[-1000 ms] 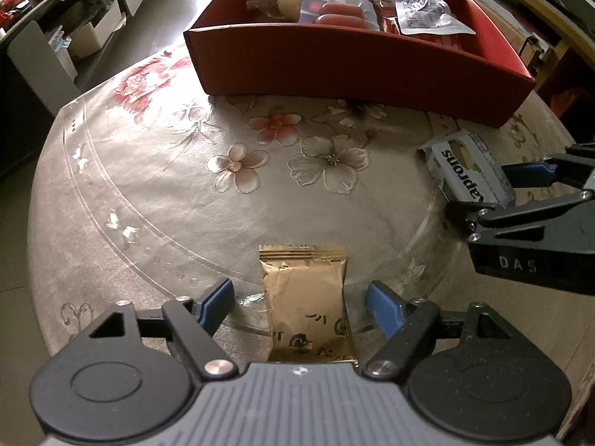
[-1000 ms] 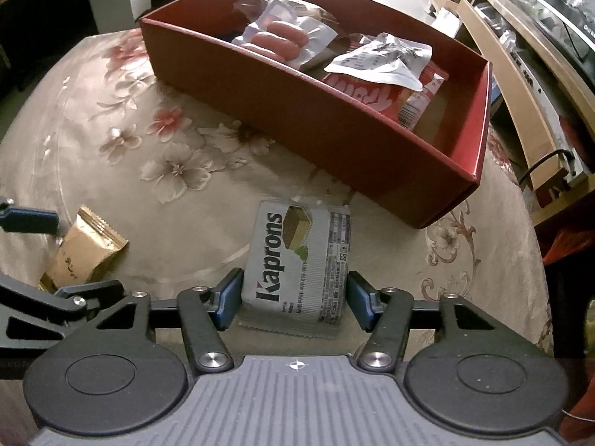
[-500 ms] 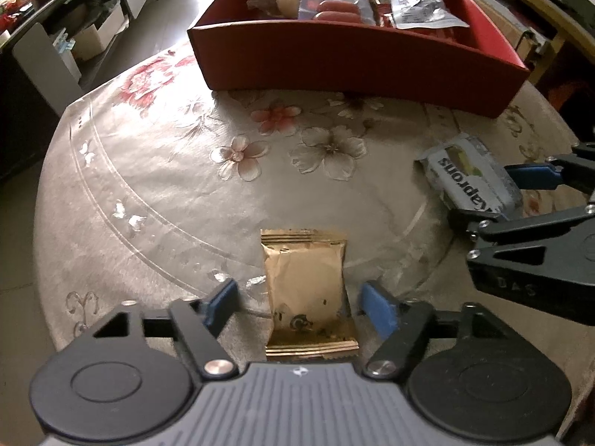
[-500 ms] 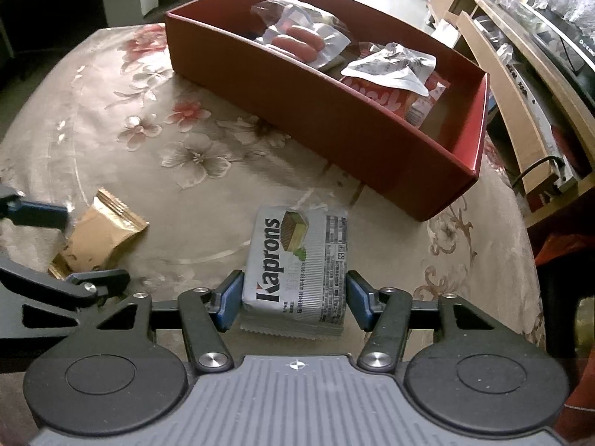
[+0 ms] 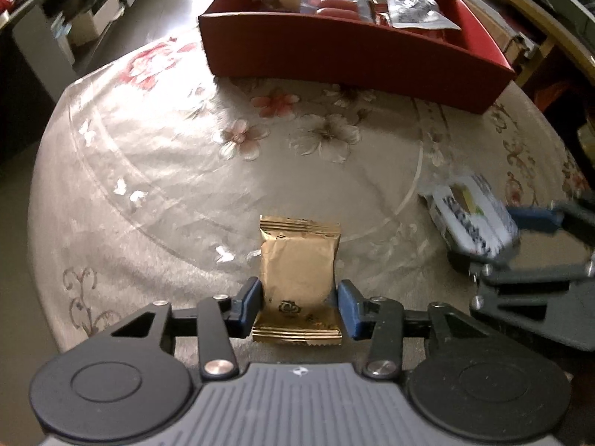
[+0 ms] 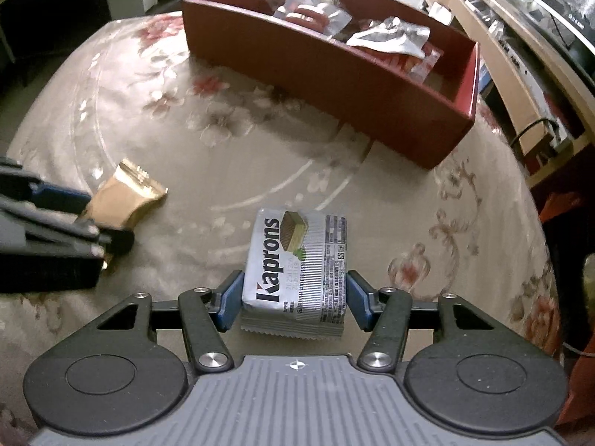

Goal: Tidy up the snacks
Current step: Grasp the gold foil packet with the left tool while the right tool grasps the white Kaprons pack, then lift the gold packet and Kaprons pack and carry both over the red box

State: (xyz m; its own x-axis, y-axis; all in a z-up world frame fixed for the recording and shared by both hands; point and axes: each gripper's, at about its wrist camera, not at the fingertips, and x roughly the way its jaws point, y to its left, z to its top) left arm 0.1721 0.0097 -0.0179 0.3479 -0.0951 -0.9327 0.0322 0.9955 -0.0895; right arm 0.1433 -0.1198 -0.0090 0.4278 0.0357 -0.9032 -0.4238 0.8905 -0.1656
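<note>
On a floral tabletop (image 5: 156,171), the left gripper (image 5: 297,306) has its jaws pinching a gold snack packet (image 5: 297,271), while the right gripper (image 6: 293,295) has its jaws clamped on a Kaprons wafer pack (image 6: 297,260). Beyond both stands a red box (image 6: 334,70) holding other wrapped snacks (image 6: 386,35).

floral tablecloth (image 5: 156,171), wooden shelving (image 6: 520,85)

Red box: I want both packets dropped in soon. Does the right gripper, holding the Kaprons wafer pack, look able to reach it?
Probably yes. The right gripper grips the Kaprons pack, and only bare tablecloth lies before the red box, whose right end looks free.
</note>
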